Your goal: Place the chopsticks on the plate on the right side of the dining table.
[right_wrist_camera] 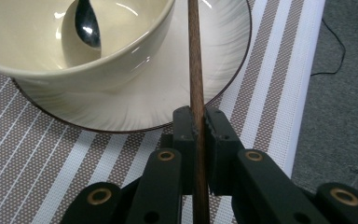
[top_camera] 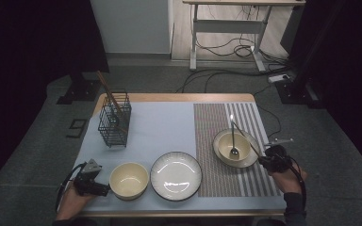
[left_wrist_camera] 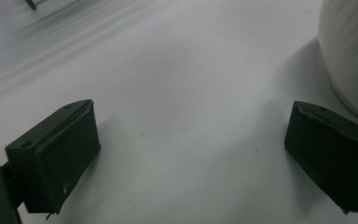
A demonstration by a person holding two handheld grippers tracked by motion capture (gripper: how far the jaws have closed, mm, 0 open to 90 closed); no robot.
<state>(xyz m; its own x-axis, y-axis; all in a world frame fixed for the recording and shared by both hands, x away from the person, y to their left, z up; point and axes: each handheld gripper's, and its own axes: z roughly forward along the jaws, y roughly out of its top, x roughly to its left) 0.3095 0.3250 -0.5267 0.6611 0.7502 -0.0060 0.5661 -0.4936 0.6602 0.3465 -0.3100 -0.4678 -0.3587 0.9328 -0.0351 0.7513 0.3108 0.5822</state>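
Observation:
My right gripper (top_camera: 264,160) (right_wrist_camera: 198,116) is shut on a brown wooden chopstick (right_wrist_camera: 195,56) (top_camera: 245,137). The stick runs from the jaws out over the right rim of a cream plate (top_camera: 255,157) (right_wrist_camera: 135,107). On that plate stands a cream bowl (top_camera: 224,141) (right_wrist_camera: 51,65) with a metal spoon (top_camera: 234,141) (right_wrist_camera: 86,21) in it. My left gripper (top_camera: 105,189) (left_wrist_camera: 191,144) rests low over the pale blue mat (top_camera: 165,127) at the front left. It is open with nothing between its jaws, just left of a second, empty cream bowl (top_camera: 129,180) (left_wrist_camera: 349,51).
An empty ribbed plate (top_camera: 176,175) lies at the front centre. A black wire basket (top_camera: 114,120) with a wooden stick (top_camera: 108,92) stands at the back left. The striped placemat (top_camera: 217,179) covers the right part of the table. Floor and cables lie beyond the edges.

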